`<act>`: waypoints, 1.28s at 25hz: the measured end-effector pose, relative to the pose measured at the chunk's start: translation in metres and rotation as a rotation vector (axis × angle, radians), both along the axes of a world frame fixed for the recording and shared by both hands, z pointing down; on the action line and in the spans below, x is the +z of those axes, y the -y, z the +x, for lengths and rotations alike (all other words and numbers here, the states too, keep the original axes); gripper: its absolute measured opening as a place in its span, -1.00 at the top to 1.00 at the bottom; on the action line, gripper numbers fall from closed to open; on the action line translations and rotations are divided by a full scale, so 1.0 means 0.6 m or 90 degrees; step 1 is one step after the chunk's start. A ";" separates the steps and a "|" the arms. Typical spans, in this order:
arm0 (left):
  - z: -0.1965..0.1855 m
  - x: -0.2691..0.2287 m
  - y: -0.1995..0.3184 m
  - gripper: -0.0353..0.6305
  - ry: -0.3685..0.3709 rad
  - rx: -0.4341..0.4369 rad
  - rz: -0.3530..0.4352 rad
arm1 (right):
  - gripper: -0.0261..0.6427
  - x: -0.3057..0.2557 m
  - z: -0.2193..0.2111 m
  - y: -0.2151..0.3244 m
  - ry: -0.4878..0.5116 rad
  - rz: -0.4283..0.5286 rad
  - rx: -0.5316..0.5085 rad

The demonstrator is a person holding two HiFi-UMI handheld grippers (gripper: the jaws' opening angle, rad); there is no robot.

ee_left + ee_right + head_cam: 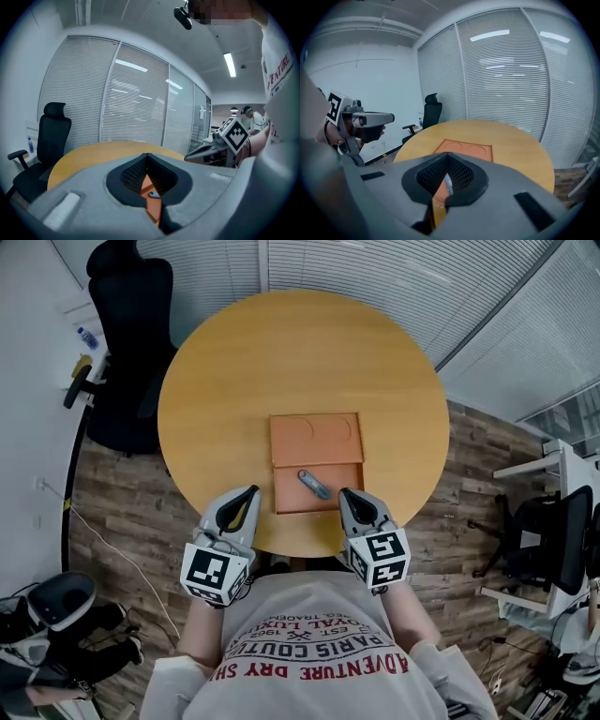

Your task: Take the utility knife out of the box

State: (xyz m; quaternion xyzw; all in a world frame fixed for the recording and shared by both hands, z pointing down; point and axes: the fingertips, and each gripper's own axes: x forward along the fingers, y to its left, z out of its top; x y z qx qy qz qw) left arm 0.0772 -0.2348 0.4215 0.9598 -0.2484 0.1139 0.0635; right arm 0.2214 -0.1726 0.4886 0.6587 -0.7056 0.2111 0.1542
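An open orange box [291,495] lies on the round wooden table [300,352], its lid [314,439] folded back flat. A grey-blue utility knife [314,485] lies slantwise in the box's tray. My left gripper [253,489] hovers at the table's near edge, just left of the box, jaws together and empty. My right gripper [345,493] hovers just right of the box, also shut and empty. In the left gripper view the knife [153,194] shows through the gap behind the jaws. It shows the same way in the right gripper view, knife [447,183] on the orange tray.
A black office chair [131,343] stands at the table's far left, with a bottle [87,337] on a ledge beside it. Another chair [553,531] and white desks stand to the right. Blinds line the far wall. A person [253,119] is far off.
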 end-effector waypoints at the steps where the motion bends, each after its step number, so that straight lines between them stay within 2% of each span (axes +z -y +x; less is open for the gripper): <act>1: 0.003 0.006 0.000 0.91 0.006 -0.012 -0.004 | 0.90 0.010 0.001 0.004 0.002 -0.014 -0.021; 5: 0.018 0.029 0.009 0.91 0.020 -0.052 -0.029 | 0.89 0.044 0.008 0.017 0.006 -0.063 -0.095; 11: 0.012 0.076 0.019 0.91 0.034 -0.100 -0.075 | 0.89 0.102 -0.001 0.041 0.013 -0.130 -0.165; 17: 0.009 0.121 -0.002 0.91 0.059 -0.147 -0.106 | 0.89 0.164 0.001 0.044 -0.012 -0.192 -0.241; 20: -0.020 0.142 0.004 0.91 0.064 -0.180 -0.124 | 0.77 0.195 -0.019 0.057 -0.029 -0.223 -0.277; 25: -0.054 0.158 0.003 0.91 0.074 -0.219 -0.142 | 0.72 0.226 -0.026 0.075 -0.055 -0.256 -0.301; 32: -0.102 0.173 0.003 0.91 0.079 -0.251 -0.156 | 0.54 0.264 -0.045 0.097 -0.089 -0.299 -0.319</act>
